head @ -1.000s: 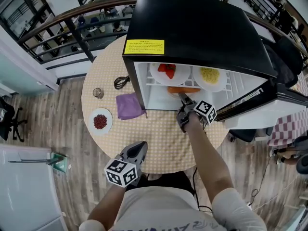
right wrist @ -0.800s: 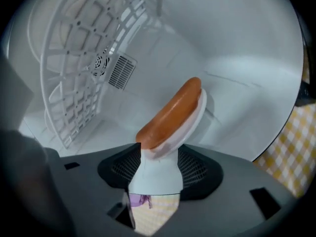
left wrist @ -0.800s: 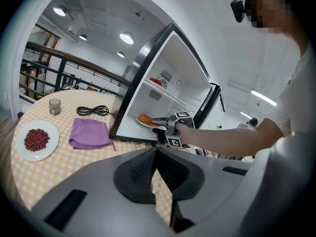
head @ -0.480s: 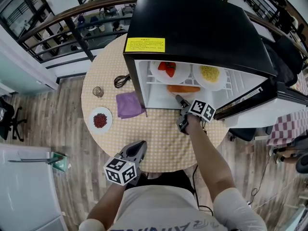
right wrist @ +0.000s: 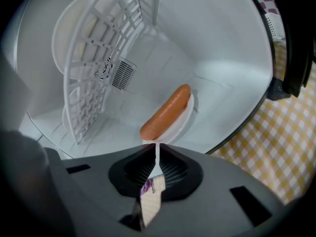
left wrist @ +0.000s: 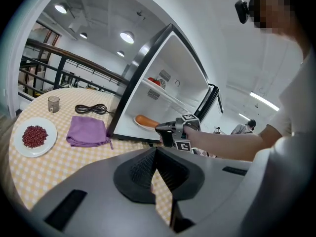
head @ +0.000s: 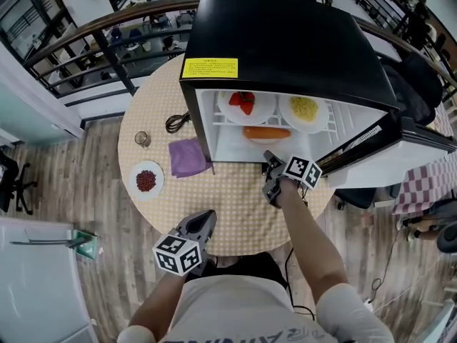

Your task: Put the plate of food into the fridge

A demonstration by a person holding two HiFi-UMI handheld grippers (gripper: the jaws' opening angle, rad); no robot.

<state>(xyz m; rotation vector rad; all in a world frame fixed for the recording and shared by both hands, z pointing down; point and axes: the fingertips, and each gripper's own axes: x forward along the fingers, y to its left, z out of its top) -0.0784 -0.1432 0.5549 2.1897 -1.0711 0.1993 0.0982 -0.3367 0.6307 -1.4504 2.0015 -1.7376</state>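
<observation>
The white plate with an orange sausage [head: 266,132] lies on the floor of the open black fridge [head: 285,41]. It also shows in the right gripper view as the sausage plate [right wrist: 167,111] and in the left gripper view [left wrist: 145,121]. My right gripper [head: 268,156] hovers just outside the fridge opening, short of the plate and not touching it. Its jaws [right wrist: 157,149] are closing and nearly together, with nothing between them. My left gripper [head: 206,219] hangs low at the table's near edge, shut and empty [left wrist: 156,152].
Two plates sit on the fridge's upper wire shelf, one with red food [head: 245,104], one with yellow food [head: 305,110]. The fridge door [head: 368,145] stands open at the right. On the checked table lie a purple cloth [head: 188,156], a plate of red beans [head: 146,180], a small glass [head: 143,138] and a black cable [head: 178,122].
My right gripper has drawn back out of the fridge, away from the sausage plate, and its jaws have come together. The plate stays on the fridge floor. The left gripper has not moved.
</observation>
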